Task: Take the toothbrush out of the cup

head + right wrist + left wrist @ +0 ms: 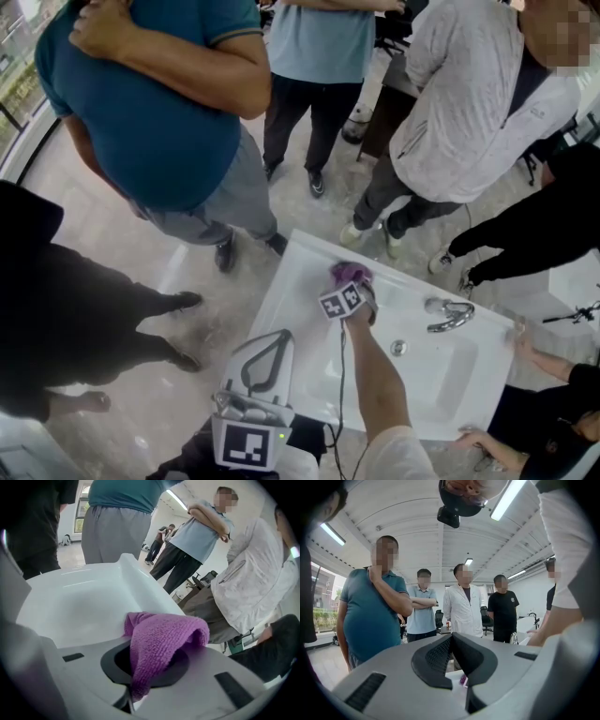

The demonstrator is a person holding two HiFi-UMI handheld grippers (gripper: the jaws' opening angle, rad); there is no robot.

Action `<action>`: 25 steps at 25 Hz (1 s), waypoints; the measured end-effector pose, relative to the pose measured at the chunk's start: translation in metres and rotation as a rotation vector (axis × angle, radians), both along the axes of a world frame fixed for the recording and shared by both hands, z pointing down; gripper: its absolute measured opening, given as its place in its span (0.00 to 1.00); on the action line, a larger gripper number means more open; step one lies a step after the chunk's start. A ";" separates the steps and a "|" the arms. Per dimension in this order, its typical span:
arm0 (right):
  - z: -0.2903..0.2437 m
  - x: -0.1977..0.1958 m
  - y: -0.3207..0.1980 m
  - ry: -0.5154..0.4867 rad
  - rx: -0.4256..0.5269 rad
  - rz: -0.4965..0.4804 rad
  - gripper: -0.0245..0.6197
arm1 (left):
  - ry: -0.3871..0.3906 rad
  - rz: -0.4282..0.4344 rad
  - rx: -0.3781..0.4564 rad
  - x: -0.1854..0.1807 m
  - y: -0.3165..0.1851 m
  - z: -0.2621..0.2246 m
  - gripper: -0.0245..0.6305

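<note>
Your right gripper (pixel 356 286) clenched a purple cloth (pixel 161 641) over the white sink (pixel 441 380). Your left gripper (pixel 451 641) hovered beside the sink, jaws pressed together on nothing. Where the toothbrush was, I couldn't tell.

Crumpled purple cloth (pixel 159 644), pinched in the right tongs (pixel 127 696), draped above white basin (pixel 70 606)

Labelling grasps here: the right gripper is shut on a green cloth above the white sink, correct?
Not quite. The cloth is purple, not green; the right gripper view shows it. The rest holds: the right gripper is shut on it above the white sink.
</note>
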State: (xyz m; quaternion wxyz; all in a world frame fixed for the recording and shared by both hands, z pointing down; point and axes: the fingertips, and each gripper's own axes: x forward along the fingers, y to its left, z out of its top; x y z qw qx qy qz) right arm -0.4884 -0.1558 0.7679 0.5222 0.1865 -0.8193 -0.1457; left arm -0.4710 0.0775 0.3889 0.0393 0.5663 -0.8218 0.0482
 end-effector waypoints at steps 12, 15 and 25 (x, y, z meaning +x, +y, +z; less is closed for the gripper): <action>0.000 -0.076 0.049 -0.020 0.104 -0.239 0.09 | -0.020 -0.035 -0.050 -0.011 0.028 0.018 0.05; 0.007 -0.086 0.061 0.020 0.133 -0.338 0.08 | -0.019 -0.045 -0.050 -0.013 0.029 0.024 0.05; 0.010 -0.050 0.135 0.066 0.142 -0.490 0.08 | -0.051 -0.061 -0.018 -0.022 0.051 0.012 0.05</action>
